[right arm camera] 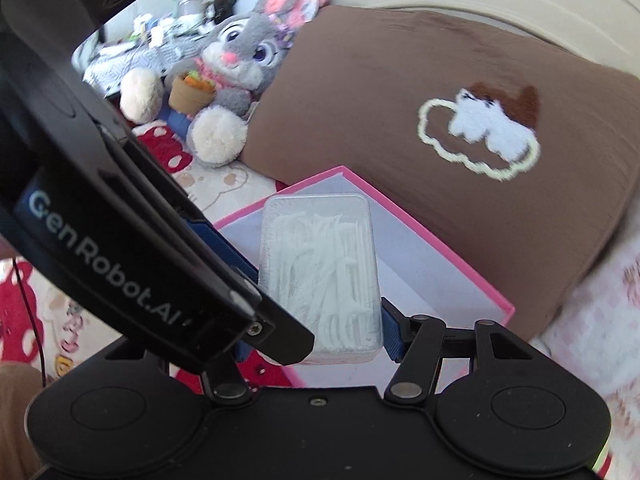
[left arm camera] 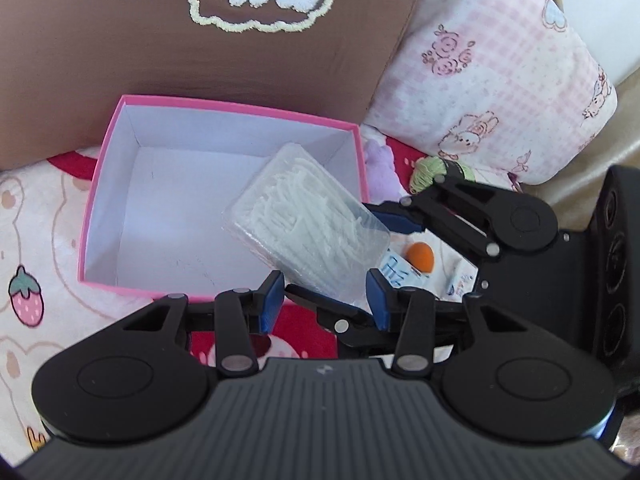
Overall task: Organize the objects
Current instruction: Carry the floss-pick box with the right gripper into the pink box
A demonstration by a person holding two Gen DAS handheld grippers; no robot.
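Note:
A clear plastic case of white floss picks hangs tilted over the right near corner of an open pink box with a white inside and nothing in it. My right gripper reaches in from the right and is shut across the case's width. My left gripper has the case's near corner between its blue pads, pressed on it. In the right wrist view the case sits lengthwise in my right gripper, above the pink box. The left gripper's pad lies along the case's left edge.
A brown cushion stands just behind the box, with a pink checked pillow to its right. An orange ball, a purple toy and green yarn lie on the patterned blanket. A plush rabbit sits far left.

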